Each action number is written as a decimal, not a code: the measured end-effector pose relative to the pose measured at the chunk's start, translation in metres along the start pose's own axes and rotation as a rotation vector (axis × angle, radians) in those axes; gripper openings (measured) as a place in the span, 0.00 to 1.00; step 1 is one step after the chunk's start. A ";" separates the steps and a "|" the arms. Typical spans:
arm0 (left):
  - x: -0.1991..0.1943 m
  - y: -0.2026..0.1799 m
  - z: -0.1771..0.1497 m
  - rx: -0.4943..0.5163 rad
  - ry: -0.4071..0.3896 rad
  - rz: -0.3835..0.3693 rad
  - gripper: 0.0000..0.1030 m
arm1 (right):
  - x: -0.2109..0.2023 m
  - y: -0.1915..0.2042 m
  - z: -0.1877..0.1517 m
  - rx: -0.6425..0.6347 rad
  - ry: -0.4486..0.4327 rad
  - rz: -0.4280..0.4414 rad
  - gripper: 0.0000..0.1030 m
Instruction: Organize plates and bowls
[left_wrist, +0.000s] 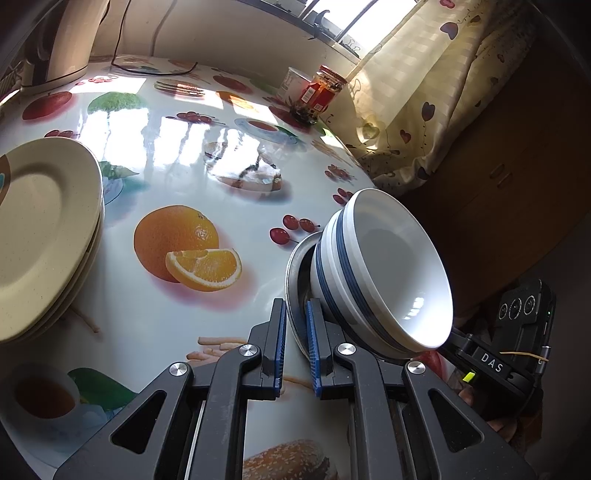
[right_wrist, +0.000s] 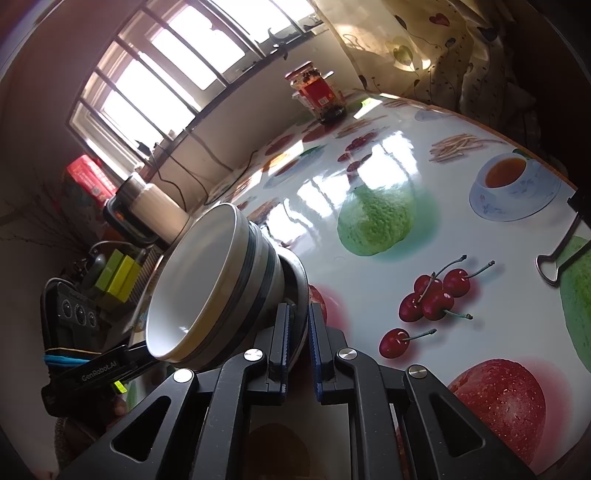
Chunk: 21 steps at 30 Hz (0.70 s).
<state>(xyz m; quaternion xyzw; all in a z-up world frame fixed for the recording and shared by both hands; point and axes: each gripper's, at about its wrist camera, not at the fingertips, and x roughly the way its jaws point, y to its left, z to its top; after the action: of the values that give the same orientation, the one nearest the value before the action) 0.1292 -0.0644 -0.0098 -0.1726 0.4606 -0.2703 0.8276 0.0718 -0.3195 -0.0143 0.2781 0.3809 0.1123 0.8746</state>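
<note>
Carrying a nested stack: two white bowls with blue bands (left_wrist: 384, 273) sit one inside the other on a shallow metal plate (left_wrist: 295, 291), the whole load held tilted above the fruit-printed tablecloth (left_wrist: 177, 173), near its edge. Left gripper (left_wrist: 295, 345) and right gripper (right_wrist: 298, 343) each pinch the metal plate's thin rim from opposite sides, jaws nearly closed, blue ribbed pads on either face of the rim; neither touches the bowls themselves. Judged handling: the bowls look glazed ceramic, hence stiff, fairly heavy, smooth and breakable, and they rest loose on the plate, so a steeper tilt could let them slide off. The plate's rim is the only thin edge available for a two-finger pinch, and a grip on both sides spreads the weight. A pile of cream plates (left_wrist: 44, 236) lies well apart on the same cloth, seen from the left wrist, a probable companion site for the stack. Glass jar (left_wrist: 321, 96) and electric kettle (right_wrist: 147, 210) stand at the far side
</note>
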 end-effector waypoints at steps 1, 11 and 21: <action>0.000 0.000 0.000 0.000 -0.001 -0.001 0.11 | 0.000 0.000 0.000 0.000 0.000 0.001 0.10; -0.002 -0.001 0.000 0.006 -0.005 0.006 0.11 | 0.000 0.000 0.001 0.003 -0.002 0.008 0.10; -0.006 0.002 0.001 0.003 -0.013 0.016 0.11 | 0.004 0.006 0.001 -0.001 0.000 0.017 0.10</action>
<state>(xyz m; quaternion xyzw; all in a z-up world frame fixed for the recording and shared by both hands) 0.1281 -0.0587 -0.0060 -0.1692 0.4562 -0.2633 0.8330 0.0749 -0.3136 -0.0125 0.2809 0.3783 0.1200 0.8738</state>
